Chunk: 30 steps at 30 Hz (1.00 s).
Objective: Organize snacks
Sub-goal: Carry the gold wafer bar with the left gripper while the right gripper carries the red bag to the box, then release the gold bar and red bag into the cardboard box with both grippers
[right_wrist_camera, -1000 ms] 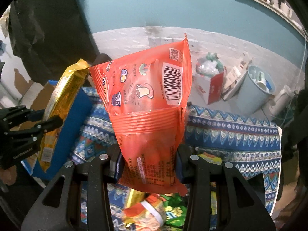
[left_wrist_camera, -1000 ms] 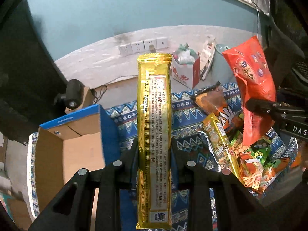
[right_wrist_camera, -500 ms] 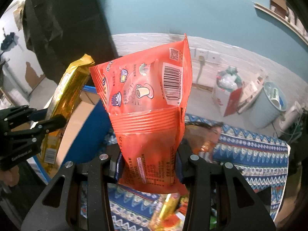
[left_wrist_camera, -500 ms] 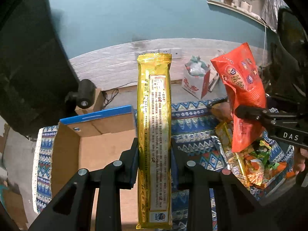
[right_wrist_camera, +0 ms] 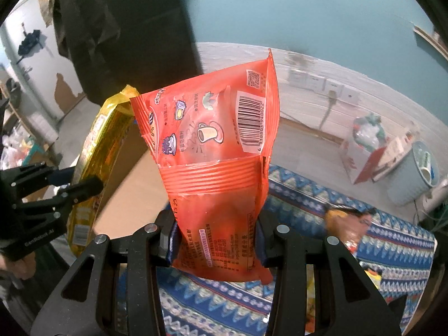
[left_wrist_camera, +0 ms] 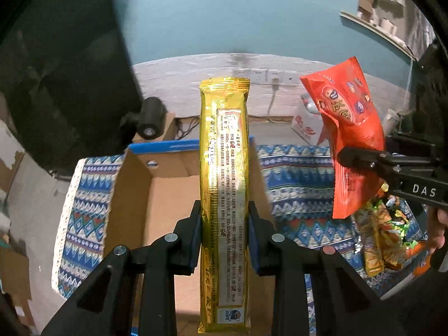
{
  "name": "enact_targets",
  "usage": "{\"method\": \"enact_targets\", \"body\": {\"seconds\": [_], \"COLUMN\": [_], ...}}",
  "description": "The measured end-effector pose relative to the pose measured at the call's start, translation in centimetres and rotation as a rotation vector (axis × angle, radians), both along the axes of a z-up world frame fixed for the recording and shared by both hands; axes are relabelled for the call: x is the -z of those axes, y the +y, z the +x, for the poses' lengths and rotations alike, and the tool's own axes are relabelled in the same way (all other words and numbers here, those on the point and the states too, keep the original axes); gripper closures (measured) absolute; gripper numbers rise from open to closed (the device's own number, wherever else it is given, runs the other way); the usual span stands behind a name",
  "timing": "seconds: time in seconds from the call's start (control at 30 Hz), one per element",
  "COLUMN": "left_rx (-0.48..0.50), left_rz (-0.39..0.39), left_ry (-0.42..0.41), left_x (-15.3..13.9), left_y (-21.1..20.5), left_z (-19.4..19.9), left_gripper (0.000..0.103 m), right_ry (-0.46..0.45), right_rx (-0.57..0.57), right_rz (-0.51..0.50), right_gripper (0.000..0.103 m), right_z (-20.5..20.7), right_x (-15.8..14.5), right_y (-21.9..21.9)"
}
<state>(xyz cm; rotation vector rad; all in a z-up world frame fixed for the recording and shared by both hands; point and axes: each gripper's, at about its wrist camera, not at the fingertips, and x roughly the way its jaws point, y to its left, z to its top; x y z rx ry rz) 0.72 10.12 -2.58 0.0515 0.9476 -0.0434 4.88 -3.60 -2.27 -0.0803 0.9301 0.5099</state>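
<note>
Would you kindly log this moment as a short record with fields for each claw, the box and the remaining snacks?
left claw: shut on gold packet, held upright
right claw: shut on orange bag
cardboard box: open, on patterned cloth, below the gold packet; no snacks visible inside
snack pile: on the cloth, beside the right claw

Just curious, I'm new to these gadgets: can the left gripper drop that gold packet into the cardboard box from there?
Probably yes: the left gripper holds the gold packet above the open cardboard box, nothing between.
</note>
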Motion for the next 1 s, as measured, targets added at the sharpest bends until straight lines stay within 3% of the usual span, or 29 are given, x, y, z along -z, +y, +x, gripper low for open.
{"method": "enact_targets", "body": {"seconds": [0.37, 0.53, 0.83, 1.0], "left_rx": [-0.125, -0.148, -0.196, -0.201], "left_rz": [-0.017, 0.003, -0.029, -0.028], "left_ry": [0.106, 0.128, 0.202, 0.204], "left_x": [4.3, 5.4, 7.4, 7.1], "left_y": [6.5, 7.6, 9.4, 9.3], "left_z": [0.4, 0.4, 1.0, 1.0], "left_gripper": [0.074, 0.074, 0.074, 0.071], "right_ry": [0.048, 0.093, 0.152, 0.176], "right_rx": [-0.091, -0.115, -0.142, -0.148], "right_rz": [-0.027, -0.031, -0.053, -0.059], "right_gripper": [0.062, 0.062, 0.062, 0.062], "right_z": [1.4, 1.9, 2.0, 1.9], "right_x": [1.2, 2.3, 4.4, 5.1], "right_y": [6.5, 9.1, 11.9, 12.6]}}
